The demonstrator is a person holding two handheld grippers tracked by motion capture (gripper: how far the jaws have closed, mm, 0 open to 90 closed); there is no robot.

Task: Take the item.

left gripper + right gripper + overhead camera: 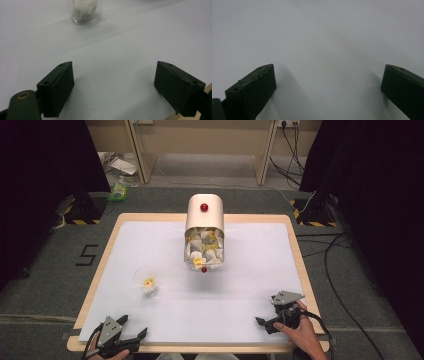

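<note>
the left gripper (134, 334) rests at the near left corner of the table (98, 275), its jaws spread wide with nothing between them, and the left gripper view shows bare white surface in the gap. the right gripper (265, 322) sits near the near right edge, jaws equally parted and empty, pointing inward over blank white sheet.

the thing closest to either tool is the small clear cup (146, 282), which stands upright on the white sheet with a white and yellow sachet inside it. it lies forward of the left gripper and slightly to its right, near but clearly apart; in the left gripper view the cup (85, 12) appears at the top, a little left of the midline between the jaws, so the tool is almost aimed at it already. the right gripper is well apart from the cup, across the table's width, so the left hand is plainly the nearer 1.

behind the cup, toward the middle of the table, a cream dispenser box (204, 232) with a red knob (204, 207) holds a stack of similar sachets behind a clear front. it sits roughly midway between the 2 grippers and farther off than the cup.

a reach to the cup would likely be a short forward push by the left gripper, with the upright wall taken from the side.
</note>
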